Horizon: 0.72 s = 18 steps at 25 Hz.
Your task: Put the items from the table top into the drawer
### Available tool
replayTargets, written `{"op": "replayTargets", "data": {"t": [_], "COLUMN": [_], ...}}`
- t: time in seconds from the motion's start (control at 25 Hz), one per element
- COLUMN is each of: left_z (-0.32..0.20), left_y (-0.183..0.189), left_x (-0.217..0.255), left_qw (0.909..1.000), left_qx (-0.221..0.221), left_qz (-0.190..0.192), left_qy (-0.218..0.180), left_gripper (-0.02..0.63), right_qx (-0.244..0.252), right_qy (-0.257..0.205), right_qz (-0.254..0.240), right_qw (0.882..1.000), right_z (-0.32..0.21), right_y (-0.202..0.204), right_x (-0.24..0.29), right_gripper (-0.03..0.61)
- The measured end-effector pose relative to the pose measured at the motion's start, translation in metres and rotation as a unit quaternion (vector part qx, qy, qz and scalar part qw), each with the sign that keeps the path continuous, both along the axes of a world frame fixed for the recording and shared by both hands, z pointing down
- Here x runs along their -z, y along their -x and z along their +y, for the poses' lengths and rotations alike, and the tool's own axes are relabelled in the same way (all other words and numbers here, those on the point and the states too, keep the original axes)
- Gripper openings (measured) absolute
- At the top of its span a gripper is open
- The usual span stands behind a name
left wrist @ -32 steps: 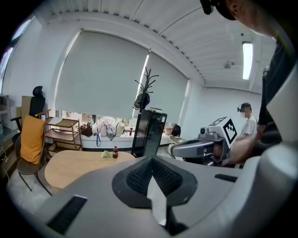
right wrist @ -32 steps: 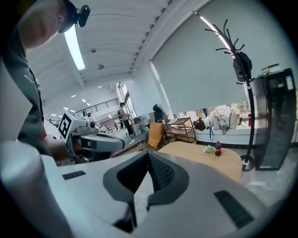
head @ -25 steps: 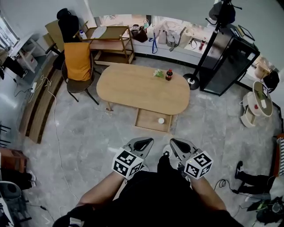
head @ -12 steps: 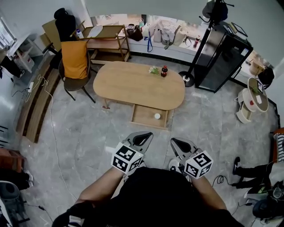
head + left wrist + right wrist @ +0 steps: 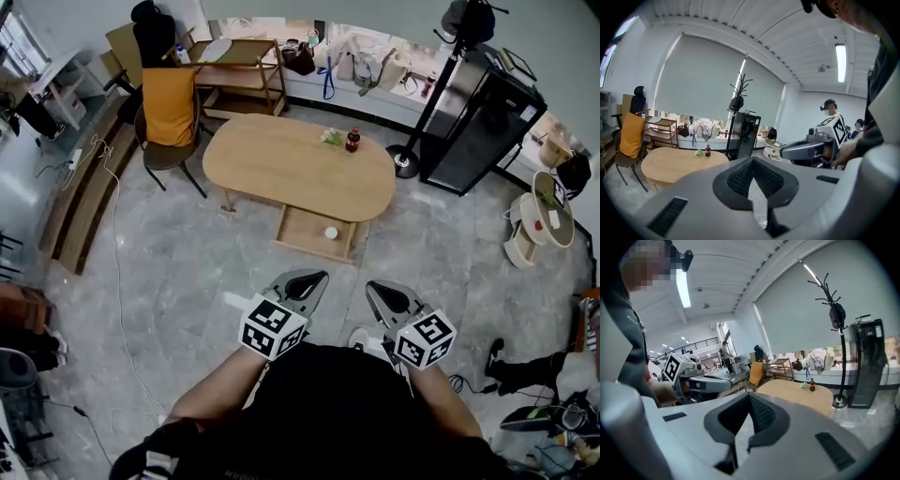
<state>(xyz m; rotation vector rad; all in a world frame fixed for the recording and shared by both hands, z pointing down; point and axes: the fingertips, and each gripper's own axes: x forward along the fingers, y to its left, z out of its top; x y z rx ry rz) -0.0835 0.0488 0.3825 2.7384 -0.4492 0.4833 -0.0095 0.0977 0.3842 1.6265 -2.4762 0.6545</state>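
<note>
Left gripper (image 5: 305, 284) and right gripper (image 5: 383, 296) clenched empty, well short of the table (image 5: 272, 173). Bottle (image 5: 352, 141) and green bundle (image 5: 332, 137) sit at its far edge; drawer (image 5: 302, 232) gapes under the near edge, seemingly to receive them.

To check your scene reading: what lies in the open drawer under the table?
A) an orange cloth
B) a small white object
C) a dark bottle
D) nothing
B: a small white object sits in the open drawer, while the bottle stands on the table.
</note>
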Motion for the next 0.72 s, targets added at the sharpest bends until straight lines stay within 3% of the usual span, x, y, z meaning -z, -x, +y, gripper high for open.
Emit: {"op": "replayTargets", "data": {"t": [0.72], "left_z": [0.016], "left_y": [-0.023], "left_x": [-0.004], "left_qw": [0.9998], "left_qx": [-0.003], "left_qz": [-0.021], "left_qy": [-0.004], "left_gripper": [0.002], "right_qx": [-0.003], "right_qy": [-0.004], "right_qz": [-0.008], "right_qw": [1.0], "right_z": [0.009], "right_y": [-0.025], "right_x": [-0.005], "right_gripper": [0.002]}}
